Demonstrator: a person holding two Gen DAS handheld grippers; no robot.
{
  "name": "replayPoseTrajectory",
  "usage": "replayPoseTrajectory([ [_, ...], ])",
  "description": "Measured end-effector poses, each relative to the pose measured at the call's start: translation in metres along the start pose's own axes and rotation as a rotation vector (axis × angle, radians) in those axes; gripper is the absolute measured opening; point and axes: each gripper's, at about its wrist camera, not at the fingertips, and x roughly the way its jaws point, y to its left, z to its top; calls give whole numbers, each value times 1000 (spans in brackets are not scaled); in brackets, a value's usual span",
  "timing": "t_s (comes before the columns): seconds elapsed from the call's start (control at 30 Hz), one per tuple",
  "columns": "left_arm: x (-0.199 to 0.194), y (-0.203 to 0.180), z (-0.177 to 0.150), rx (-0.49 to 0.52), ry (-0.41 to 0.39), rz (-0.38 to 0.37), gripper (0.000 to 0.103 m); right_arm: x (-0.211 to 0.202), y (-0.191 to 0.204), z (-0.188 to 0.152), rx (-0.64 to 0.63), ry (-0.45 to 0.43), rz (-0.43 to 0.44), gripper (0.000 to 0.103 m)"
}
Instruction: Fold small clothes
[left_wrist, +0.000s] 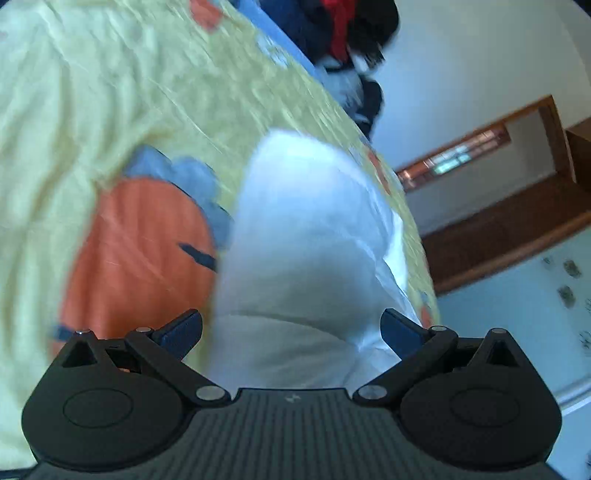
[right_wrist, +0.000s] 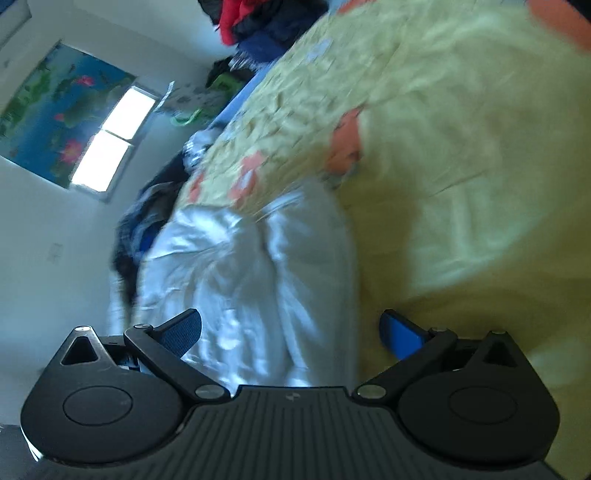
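A white garment (left_wrist: 310, 236) lies on a yellow bedspread (left_wrist: 92, 110) with orange prints. In the left wrist view it fills the middle, straight ahead of my left gripper (left_wrist: 291, 332), which is open with its blue pads wide apart over the cloth. In the right wrist view the same white garment (right_wrist: 251, 280) lies crumpled near the bed's edge. My right gripper (right_wrist: 291, 332) is open above it, its left pad over the cloth and its right pad over the bedspread (right_wrist: 461, 166). Both views are blurred and tilted.
A pile of dark, red and blue clothes (left_wrist: 347, 33) sits at the far end of the bed, also seen in the right wrist view (right_wrist: 258, 22). More dark clothes (right_wrist: 147, 221) hang off the bed's side. A wooden shelf (left_wrist: 517, 229), a window (right_wrist: 110, 144) and white walls surround the bed.
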Motion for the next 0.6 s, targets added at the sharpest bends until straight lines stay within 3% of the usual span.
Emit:
replayPoseTrajectory([
  [0.13, 23, -7, -4, 31, 42, 21, 101, 25, 13, 3, -61, 32, 6, 79],
  [0.27, 14, -18, -6, 109, 18, 57, 69, 44, 26, 2, -96, 73, 13, 46],
  [0.37, -8, -21, 3, 121, -16, 74, 62, 55, 45, 1, -141, 71, 28, 42],
  [0.47, -48, -18, 17, 141, -94, 101, 62, 77, 69, 4, -158, 92, 102, 38],
  [0.6, -92, -4, 30, 173, -186, 194, 64, 129, 114, 6, -183, 142, 191, 38],
])
